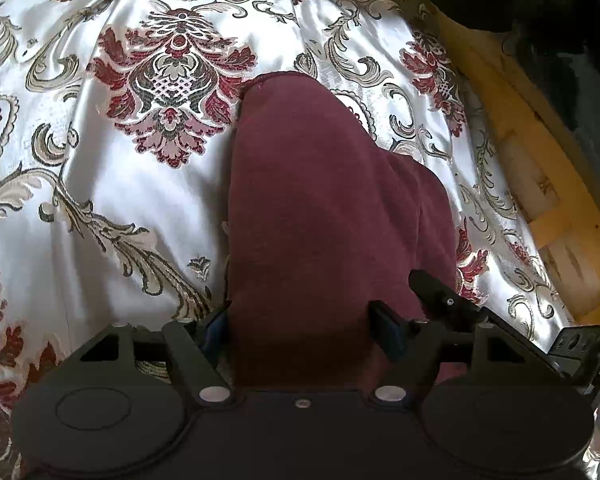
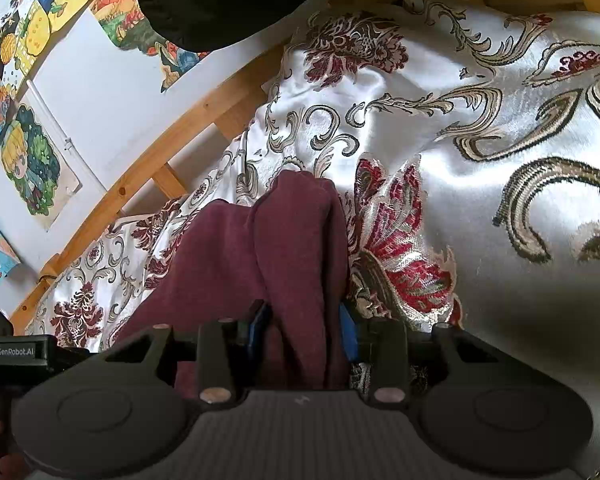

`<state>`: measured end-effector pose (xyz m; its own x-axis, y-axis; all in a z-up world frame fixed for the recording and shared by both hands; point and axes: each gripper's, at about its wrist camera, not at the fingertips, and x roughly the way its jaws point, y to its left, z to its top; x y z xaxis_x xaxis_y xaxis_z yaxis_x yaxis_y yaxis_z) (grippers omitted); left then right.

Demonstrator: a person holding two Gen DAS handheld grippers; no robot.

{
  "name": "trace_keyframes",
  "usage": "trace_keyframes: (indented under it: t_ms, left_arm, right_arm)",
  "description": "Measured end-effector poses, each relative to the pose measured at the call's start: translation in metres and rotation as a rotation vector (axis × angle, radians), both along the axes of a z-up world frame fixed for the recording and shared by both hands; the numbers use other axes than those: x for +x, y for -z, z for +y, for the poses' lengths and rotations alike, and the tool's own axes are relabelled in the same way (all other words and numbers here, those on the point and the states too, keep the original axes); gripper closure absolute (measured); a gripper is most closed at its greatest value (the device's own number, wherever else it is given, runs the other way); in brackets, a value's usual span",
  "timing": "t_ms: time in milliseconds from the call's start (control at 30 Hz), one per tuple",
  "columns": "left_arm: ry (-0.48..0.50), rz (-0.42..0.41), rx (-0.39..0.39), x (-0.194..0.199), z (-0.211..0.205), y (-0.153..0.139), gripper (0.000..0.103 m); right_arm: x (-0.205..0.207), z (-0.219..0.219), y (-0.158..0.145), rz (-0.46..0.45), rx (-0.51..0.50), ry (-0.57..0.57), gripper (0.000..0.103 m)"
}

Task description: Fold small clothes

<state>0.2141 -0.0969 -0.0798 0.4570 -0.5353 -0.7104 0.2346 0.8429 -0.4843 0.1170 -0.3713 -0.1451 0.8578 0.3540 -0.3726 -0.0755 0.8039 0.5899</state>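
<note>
Maroon garment (image 1: 324,216) on patterned satin bedspread (image 1: 112,184); right gripper (image 2: 304,332) clenched on bunched fold, left gripper (image 1: 300,328) released, straddling cloth.

Bright daylight glares off the satin bedspread (image 1: 140,200); fisheye bends edges, corners fall dark.

The left gripper (image 1: 300,326) points down at a slant, and its two black fingers stand wide apart with the dark red cloth (image 1: 324,200) lying between them — the pads do not look pressed on it. The right gripper (image 2: 304,326) points a little downward. Its two fingers with blue pads (image 2: 350,334) sit closer together and squeeze a bunched fold of that same cloth — it is held tight.
</note>
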Motion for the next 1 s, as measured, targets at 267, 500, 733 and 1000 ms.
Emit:
trace_keyframes:
  t_ms: [267,500,733,1000]
  left_arm:
    - [0.027,-0.041,0.072,-0.005,-0.010,-0.008,0.032]
    - [-0.014,0.031,-0.092,0.005,0.012,-0.001,0.028]
    - [-0.123,0.190,-0.406,0.020,0.054,0.039,0.021]
    - [-0.107,0.207,-0.414,0.024,0.052,0.044,0.045]
  right_arm:
    - [-0.001,-0.001,0.000,-0.004,0.016,-0.004,0.058]
    - [0.000,0.003,-0.002,0.002,-0.027,0.002,0.061]
    - [0.001,0.001,0.000,0.001,-0.005,-0.006,0.060]
    - [-0.001,-0.002,0.000,0.001,0.026,-0.013,0.056]
